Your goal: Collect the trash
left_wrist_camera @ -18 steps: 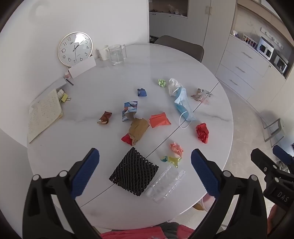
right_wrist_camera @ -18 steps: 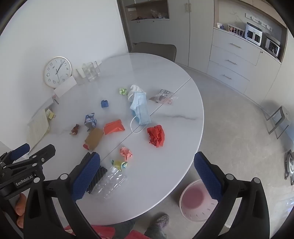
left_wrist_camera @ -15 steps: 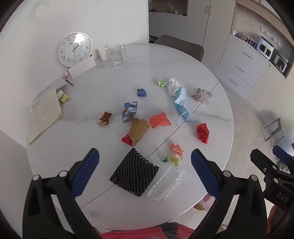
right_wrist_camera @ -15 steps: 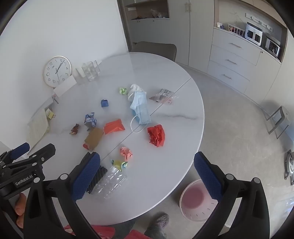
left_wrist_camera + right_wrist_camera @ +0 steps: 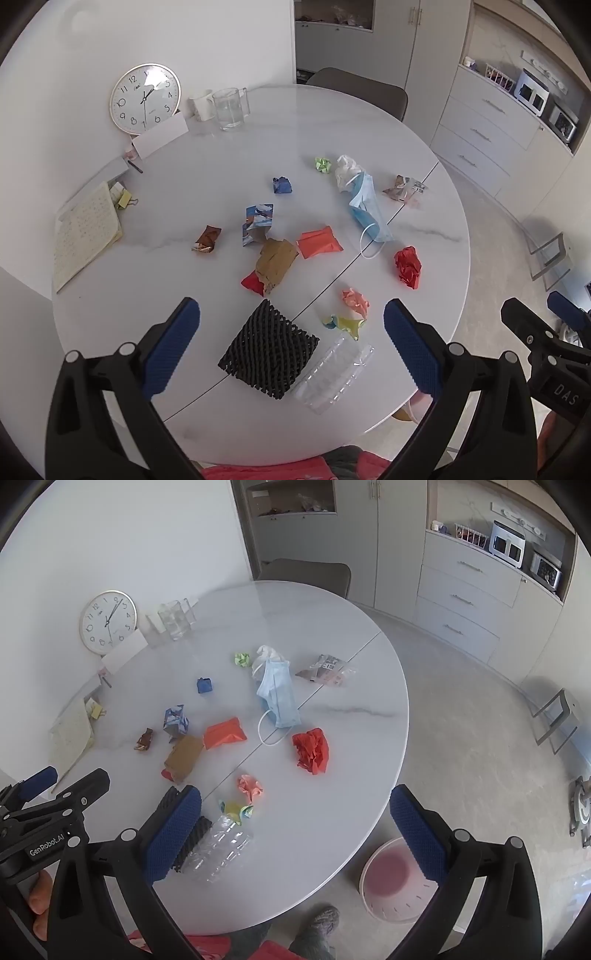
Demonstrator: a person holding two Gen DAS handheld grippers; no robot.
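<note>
Now I hold my left claw (image 5: 291, 339) and right claw (image 5: 295, 827) released, empty, above the surface (image 5: 369, 122): one mask (image 5: 367, 208), one bottle (image 5: 332, 373), one black net (image 5: 269, 350).

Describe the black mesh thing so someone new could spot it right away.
Start at the round white table and go to its near edge. The black foam net sleeve lies there beside a crushed clear bottle; it is the only black, lattice-textured piece among the litter.

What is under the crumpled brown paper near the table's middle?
A red scrap pokes out from under the crumpled brown paper at its near corner; how far it extends beneath is hidden.
</note>
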